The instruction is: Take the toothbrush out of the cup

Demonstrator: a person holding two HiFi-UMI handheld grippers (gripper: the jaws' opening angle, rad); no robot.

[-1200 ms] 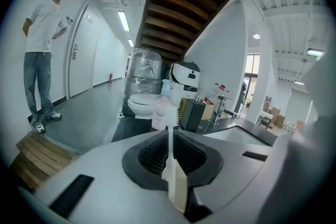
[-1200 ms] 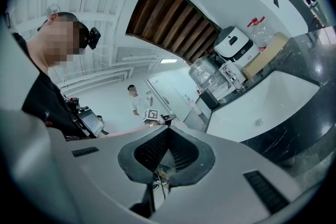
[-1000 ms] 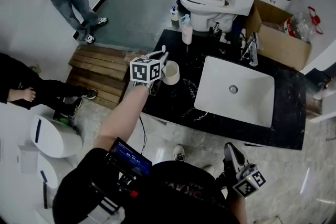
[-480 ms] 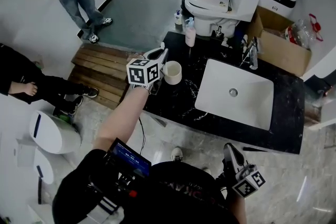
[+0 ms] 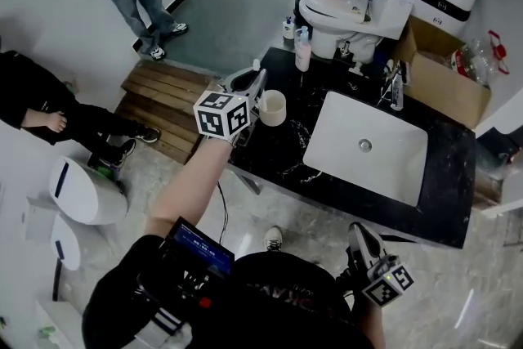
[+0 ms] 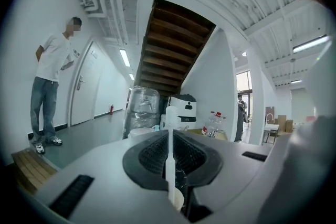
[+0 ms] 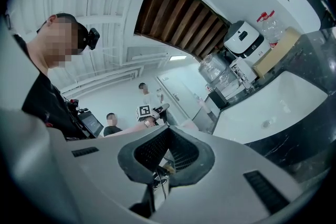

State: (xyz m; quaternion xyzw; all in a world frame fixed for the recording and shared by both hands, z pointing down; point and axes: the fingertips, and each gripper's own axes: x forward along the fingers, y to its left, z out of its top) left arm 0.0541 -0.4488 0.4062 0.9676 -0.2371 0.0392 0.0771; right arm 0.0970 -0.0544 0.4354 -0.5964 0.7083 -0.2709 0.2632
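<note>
Risks, as judged:
- The toothbrush (image 6: 170, 149) was a thin white stick held at one narrow line. It could pivot or slip if the grip eased or the wrist jerked.
- The hold was over the left end of the black table (image 5: 282, 163), so a dropped brush might go off the edge to the floor.
- The cup (image 5: 272, 107) stood upright just beside the left gripper (image 5: 248, 82). A sideways swing could tip it.

Pose:
- The left arm reached forward with the forearm (image 5: 192, 180) bare. Its fingers pointed up and away and pinched the toothbrush, which stood upright between them. In the head view the brush looked clear of the cup.
- The right gripper (image 5: 359, 239) hung low by the torso, well apart from the sink (image 5: 392, 163). Its fingers were pressed together on nothing.
</note>
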